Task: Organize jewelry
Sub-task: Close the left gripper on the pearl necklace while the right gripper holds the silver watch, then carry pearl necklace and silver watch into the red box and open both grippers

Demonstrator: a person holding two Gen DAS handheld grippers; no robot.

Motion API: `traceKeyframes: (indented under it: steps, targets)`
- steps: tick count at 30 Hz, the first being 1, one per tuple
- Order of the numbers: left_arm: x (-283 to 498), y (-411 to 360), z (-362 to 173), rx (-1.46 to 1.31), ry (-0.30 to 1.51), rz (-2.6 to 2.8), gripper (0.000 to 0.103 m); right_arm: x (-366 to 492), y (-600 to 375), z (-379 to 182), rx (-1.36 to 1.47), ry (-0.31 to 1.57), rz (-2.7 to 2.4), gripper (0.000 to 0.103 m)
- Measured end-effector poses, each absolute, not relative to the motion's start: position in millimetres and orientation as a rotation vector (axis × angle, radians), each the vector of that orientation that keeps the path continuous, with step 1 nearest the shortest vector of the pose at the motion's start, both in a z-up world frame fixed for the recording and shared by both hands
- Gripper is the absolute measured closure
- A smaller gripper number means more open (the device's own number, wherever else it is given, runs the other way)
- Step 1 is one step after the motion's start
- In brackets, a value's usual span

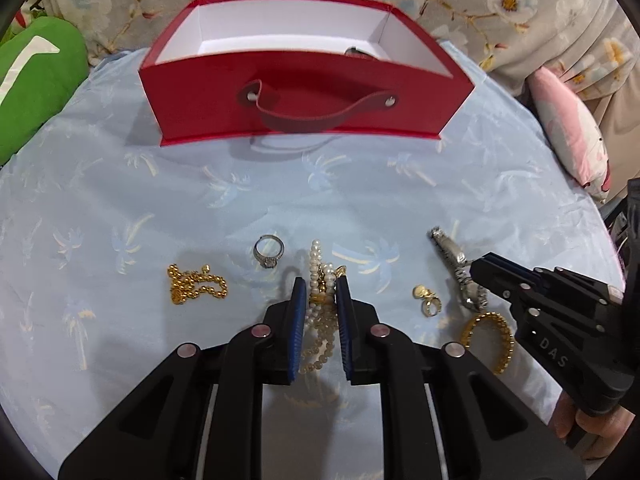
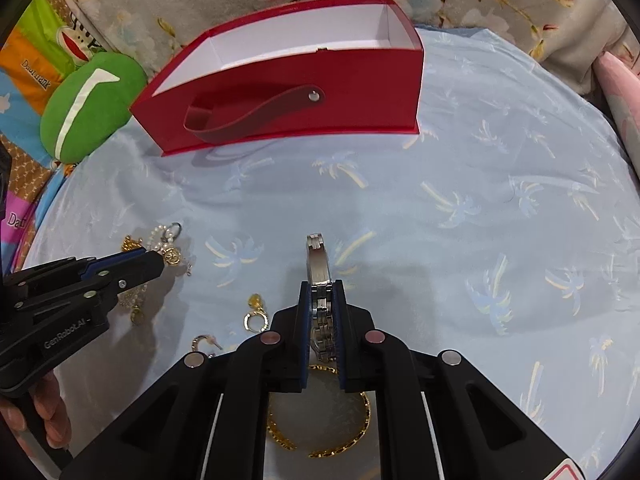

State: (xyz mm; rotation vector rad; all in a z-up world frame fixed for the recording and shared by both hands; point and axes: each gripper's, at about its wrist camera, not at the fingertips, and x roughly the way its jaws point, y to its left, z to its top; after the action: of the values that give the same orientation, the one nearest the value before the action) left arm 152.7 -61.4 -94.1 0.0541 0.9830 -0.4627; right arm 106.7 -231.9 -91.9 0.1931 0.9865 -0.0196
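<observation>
An open red box (image 1: pixel 304 92) with a white inside and a strap handle stands at the back of the blue cloth; it also shows in the right wrist view (image 2: pixel 288 96). My left gripper (image 1: pixel 321 286) is shut on a white pearl necklace (image 1: pixel 320 320) lying on the cloth. My right gripper (image 2: pixel 321 292) is shut on a silver watch (image 2: pixel 319 264), which also shows in the left wrist view (image 1: pixel 456 264). A silver ring (image 1: pixel 269 251), a gold bead chain (image 1: pixel 192 284), gold earrings (image 1: pixel 426 300) and a gold bangle (image 1: pixel 490 340) lie around them.
A green cushion (image 1: pixel 36 80) lies at the left edge, a pink cushion (image 1: pixel 568 132) at the right. Floral fabric (image 1: pixel 480 0) lies behind the box. A small dark item (image 1: pixel 358 53) sits inside the box. A gold ring (image 2: pixel 256 320) and a hoop earring (image 2: pixel 204 343) lie by my right gripper.
</observation>
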Motion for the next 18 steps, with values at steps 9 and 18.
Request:
traceKeyframes:
  steps: [9, 18]
  targets:
    - [144, -37, -47, -0.004, 0.896, -0.443, 0.089, 101, -231, -58, 0.197, 0.911, -0.01, 0.093]
    - [148, -20, -10, -0.027, 0.831, -0.407, 0.089, 98, -229, -28, 0.197, 0.852, 0.003, 0.093]
